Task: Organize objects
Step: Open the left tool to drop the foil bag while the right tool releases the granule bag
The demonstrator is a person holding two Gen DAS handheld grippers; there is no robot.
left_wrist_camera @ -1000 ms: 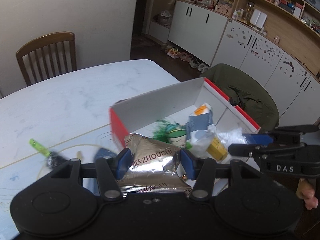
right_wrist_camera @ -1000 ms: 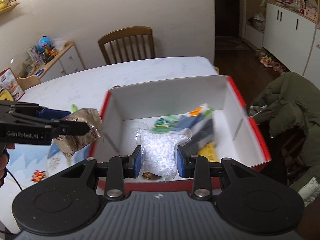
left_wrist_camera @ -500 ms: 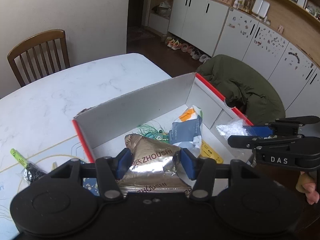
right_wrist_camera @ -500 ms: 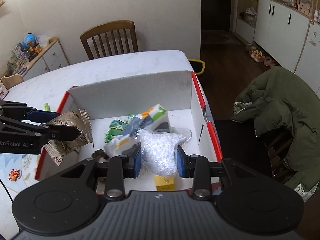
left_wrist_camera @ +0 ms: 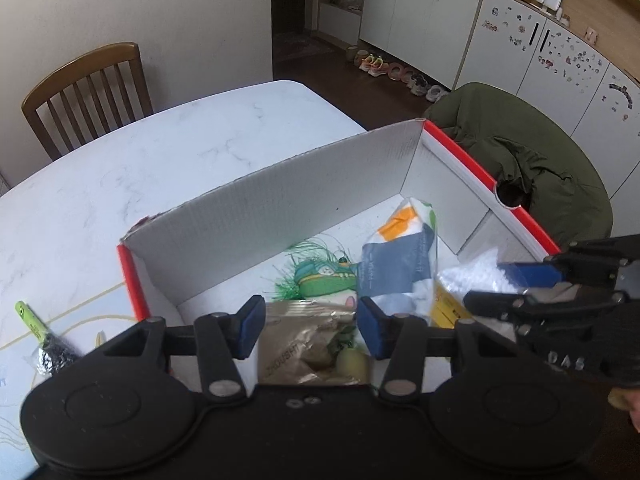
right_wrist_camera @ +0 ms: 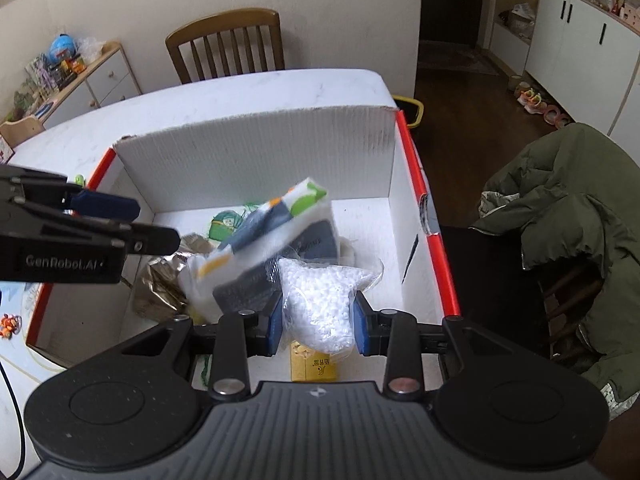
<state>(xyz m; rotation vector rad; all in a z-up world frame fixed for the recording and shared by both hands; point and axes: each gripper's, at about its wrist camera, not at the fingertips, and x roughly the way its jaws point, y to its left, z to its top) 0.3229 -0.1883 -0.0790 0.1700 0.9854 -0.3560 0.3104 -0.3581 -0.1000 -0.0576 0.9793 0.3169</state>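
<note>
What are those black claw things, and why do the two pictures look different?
Each claw is a hand-held gripper with a camera on it, so each picture looks along one claw. In the left view, the left gripper is open; a shiny foil packet lies below it inside the white cardboard box. In the right view, the right gripper squeezes a clear bag of white beads over the box. Also inside are a tissue pack and a green toy. The box sits on a white table.
</note>
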